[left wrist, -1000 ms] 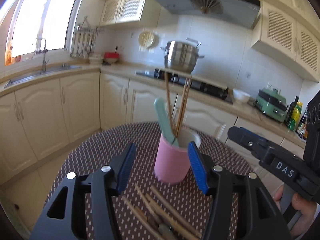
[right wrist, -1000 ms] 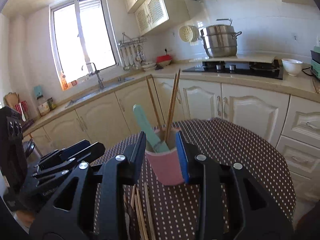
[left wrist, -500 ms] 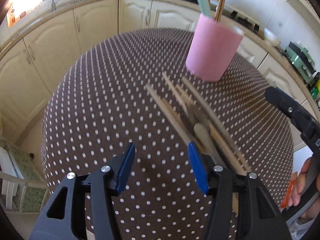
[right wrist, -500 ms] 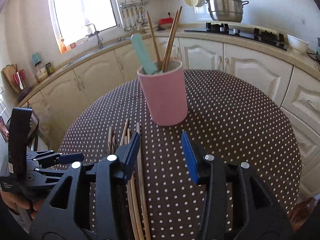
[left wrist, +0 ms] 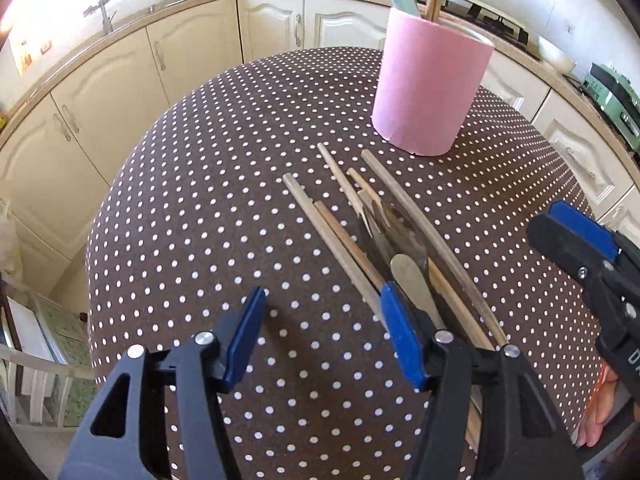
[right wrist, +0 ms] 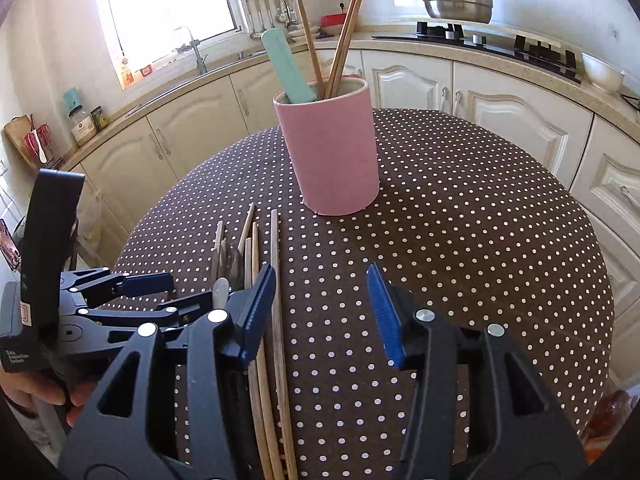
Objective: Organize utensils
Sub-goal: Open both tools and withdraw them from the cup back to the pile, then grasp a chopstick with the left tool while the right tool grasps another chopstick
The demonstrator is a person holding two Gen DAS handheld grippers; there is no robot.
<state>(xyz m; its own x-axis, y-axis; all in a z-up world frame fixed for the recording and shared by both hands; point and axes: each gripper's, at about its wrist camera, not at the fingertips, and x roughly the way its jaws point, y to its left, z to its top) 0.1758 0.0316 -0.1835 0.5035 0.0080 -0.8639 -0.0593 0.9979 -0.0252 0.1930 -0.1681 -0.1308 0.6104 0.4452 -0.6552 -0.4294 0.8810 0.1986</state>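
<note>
Behind both parted, empty claws, left and right, the loose chopsticks' near ends are hidden; both claws have just widened.

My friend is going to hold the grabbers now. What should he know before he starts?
Left gripper: open, holding nothing, jaws just widened; it sits over the near end of the loose pile.
Right gripper: open, holding nothing, jaws just widened, beside the same pile.
Pink cup: upright on the dotted tablecloth, just beyond the pile.
Done: a teal handle and three chopsticks already stand in the cup.
Left: the wooden chopsticks and other utensils lying on the cloth still need to go in.
</note>
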